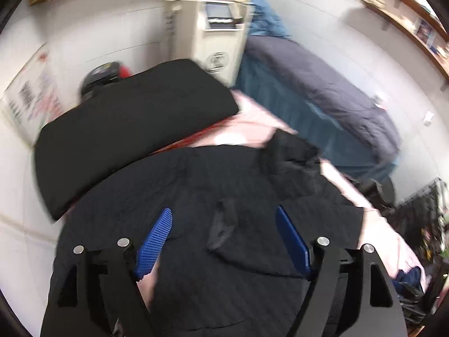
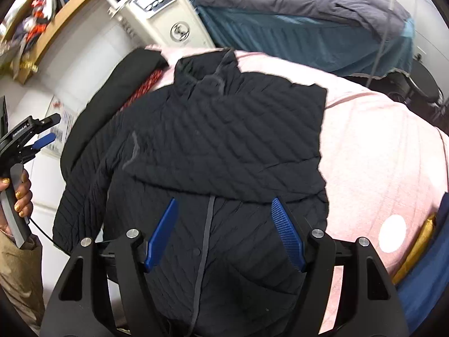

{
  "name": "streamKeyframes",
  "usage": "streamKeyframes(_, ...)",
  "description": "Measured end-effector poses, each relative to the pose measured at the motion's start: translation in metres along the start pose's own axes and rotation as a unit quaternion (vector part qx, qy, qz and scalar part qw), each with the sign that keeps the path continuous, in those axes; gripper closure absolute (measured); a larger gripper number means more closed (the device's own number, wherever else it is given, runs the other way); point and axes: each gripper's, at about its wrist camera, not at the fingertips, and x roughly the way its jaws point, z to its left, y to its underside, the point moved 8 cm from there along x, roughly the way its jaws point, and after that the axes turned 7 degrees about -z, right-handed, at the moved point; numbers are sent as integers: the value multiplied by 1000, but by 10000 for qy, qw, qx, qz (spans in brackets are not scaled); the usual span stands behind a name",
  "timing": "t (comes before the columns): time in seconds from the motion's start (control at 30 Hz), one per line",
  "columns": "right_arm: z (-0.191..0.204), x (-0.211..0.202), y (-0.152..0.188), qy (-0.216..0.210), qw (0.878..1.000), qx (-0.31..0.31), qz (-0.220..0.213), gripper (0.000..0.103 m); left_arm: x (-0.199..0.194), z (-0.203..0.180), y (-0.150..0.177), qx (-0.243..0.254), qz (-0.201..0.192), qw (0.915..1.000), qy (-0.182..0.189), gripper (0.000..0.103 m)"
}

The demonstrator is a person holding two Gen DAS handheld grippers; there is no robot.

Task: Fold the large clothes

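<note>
Black quilted jacket is lying across the middle of the pink bedspread, one side folded over. Left gripper and right gripper both hang over it, jaws wide, gripping nothing.

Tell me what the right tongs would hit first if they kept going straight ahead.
Most likely the black quilted jacket on the pink blanket; the right tongs are open and aimed at it, though depth is unclear.

Black diagonal-quilted jacket, pale pink blanket, seemingly teal bedskirt.
</note>
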Motion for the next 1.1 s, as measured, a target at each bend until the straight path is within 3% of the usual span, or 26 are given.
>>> streamKeyframes(0.13,23,19,7,-180,9994,-207,194,34,-11,93,45,-499,216,9942,-929,24)
streamKeyframes(0.23,43,33,12,-278,9983,-396,337,34,-21,168,98,-1359,355,9798,-1422,22)
streamKeyframes(0.37,72,47,18,-383,9953,-729,514,34,-19,248,175,-2771,684,9445,-1627,22)
streamKeyframes(0.53,95,52,22,-325,9918,-1088,590,34,8,255,221,-4312,725,8971,-634,24)
streamKeyframes(0.6,99,51,25,-238,9905,-1216,595,34,23,247,223,-4523,691,8885,-336,24)
streamKeyframes(0.63,100,50,26,-184,9899,-1276,590,34,33,242,224,-4700,682,8798,-198,24)
streamKeyframes(0.77,96,47,29,-14,9884,-1405,582,34,73,227,225,-5508,595,8319,328,25)
streamKeyframes(0.83,91,44,31,84,9888,-1374,570,34,86,228,228,-5795,565,8128,189,25)
streamKeyframes(0.9,86,41,32,150,9895,-1320,563,34,87,229,227,-5931,528,8034,36,24)
streamKeyframes(0.93,83,39,33,183,9900,-1286,552,34,85,229,226,-5929,510,8037,6,24)
streamKeyframes(0.97,80,38,34,206,9904,-1257,539,34,83,230,225,-5878,470,8076,-29,31)
streamKeyframes(1.0,79,38,34,218,9906,-1238,535,34,80,231,222,-5711,460,8194,-168,44)
streamKeyframes(1.03,76,37,34,235,9909,-1209,540,34,79,233,218,-5576,485,8283,-252,48)
streamKeyframes(1.1,73,36,34,261,9911,-1198,520,34,83,236,212,-5471,518,8348,-340,70)
